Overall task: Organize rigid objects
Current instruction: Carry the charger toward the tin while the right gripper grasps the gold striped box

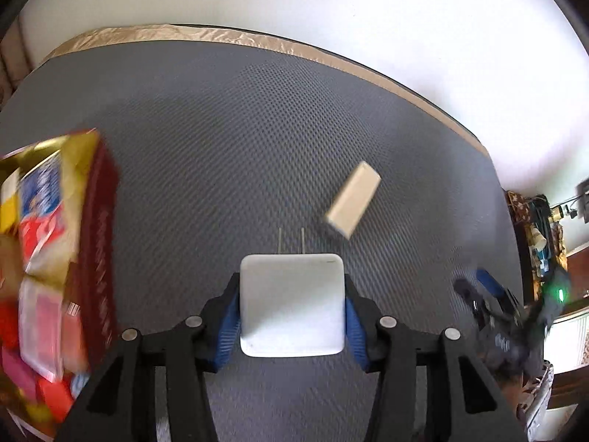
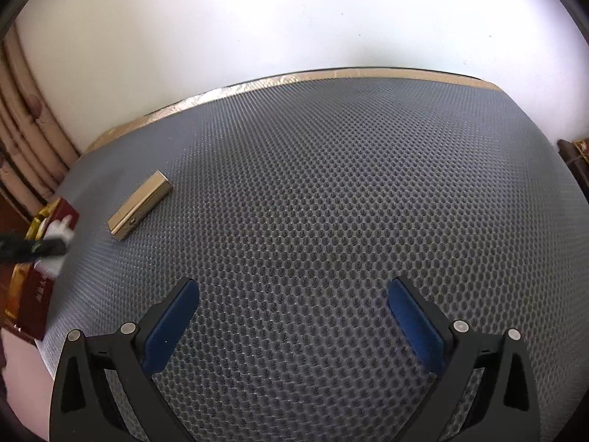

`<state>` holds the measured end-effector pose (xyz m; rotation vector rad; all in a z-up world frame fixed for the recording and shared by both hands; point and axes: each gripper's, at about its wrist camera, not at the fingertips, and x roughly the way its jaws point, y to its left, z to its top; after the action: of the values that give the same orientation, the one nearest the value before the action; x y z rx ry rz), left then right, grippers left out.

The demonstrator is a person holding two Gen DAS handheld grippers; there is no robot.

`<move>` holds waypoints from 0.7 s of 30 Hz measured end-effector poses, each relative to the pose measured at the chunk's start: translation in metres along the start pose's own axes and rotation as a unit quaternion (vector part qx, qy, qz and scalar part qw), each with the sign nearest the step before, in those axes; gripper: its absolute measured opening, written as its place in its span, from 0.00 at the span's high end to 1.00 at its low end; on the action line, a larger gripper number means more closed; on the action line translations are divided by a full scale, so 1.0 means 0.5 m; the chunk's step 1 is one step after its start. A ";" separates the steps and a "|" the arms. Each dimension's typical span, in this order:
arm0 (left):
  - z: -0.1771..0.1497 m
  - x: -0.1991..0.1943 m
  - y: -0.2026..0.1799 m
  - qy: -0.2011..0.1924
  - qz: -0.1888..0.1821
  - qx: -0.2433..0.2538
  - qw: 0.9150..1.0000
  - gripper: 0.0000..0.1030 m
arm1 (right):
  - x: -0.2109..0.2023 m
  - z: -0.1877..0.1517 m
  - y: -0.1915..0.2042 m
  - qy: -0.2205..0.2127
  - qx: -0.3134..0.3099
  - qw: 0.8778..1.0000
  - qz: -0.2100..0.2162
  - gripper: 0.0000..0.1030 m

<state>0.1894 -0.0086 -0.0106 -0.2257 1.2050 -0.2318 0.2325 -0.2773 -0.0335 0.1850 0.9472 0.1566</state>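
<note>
Already the red box (image 1: pixel 92 258) at the left of the grey mat (image 1: pixel 221 129) holds a jumble of colourful items, so most of the sorting looks done. The left gripper (image 1: pixel 292 305) is clamped on a white charger (image 1: pixel 292 302), prongs pointing forward, carried just beside the box and seemingly above the mat. One beige block (image 1: pixel 353 200) lies alone on the mat, well apart from the box; it appears to be what remains. The right gripper (image 2: pixel 294 316) hangs over bare mat with jaws spread wide, grasping nothing.
</note>
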 end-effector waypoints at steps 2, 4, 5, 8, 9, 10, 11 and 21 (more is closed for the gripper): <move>-0.027 -0.027 0.007 -0.006 0.000 -0.001 1.000 0.51 | 0.000 0.008 0.019 0.003 0.023 0.999 0.039 0.00; -0.052 -0.051 0.020 -0.007 0.002 -0.002 1.000 0.51 | 0.011 0.027 0.071 0.011 0.019 0.998 0.054 0.00; -0.063 -0.062 0.026 -0.007 0.003 -0.004 1.000 0.51 | 0.018 0.040 0.103 0.012 0.010 0.998 0.063 0.00; -0.086 -0.098 0.037 -0.015 0.008 -0.008 1.000 0.51 | 0.041 0.075 0.168 0.020 0.012 0.996 0.081 0.01; -0.100 -0.105 0.043 -0.021 0.012 -0.009 1.000 0.51 | 0.055 0.086 0.195 0.024 0.015 0.996 0.080 0.01; -0.108 -0.118 0.048 -0.029 0.016 -0.010 0.999 0.51 | 0.068 0.098 0.209 0.028 0.019 0.997 0.074 0.01; -0.116 -0.129 0.052 -0.035 0.020 -0.009 0.999 0.51 | 0.082 0.108 0.219 0.036 0.025 0.997 0.067 0.01; -0.157 -0.190 0.110 -0.069 0.057 -0.010 0.996 0.51 | 0.190 0.157 0.308 0.073 0.055 0.996 0.012 0.02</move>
<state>0.0865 0.0682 0.0312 -0.1862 1.0791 -0.1027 0.3433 -0.1140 -0.0289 0.2890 1.0998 0.1422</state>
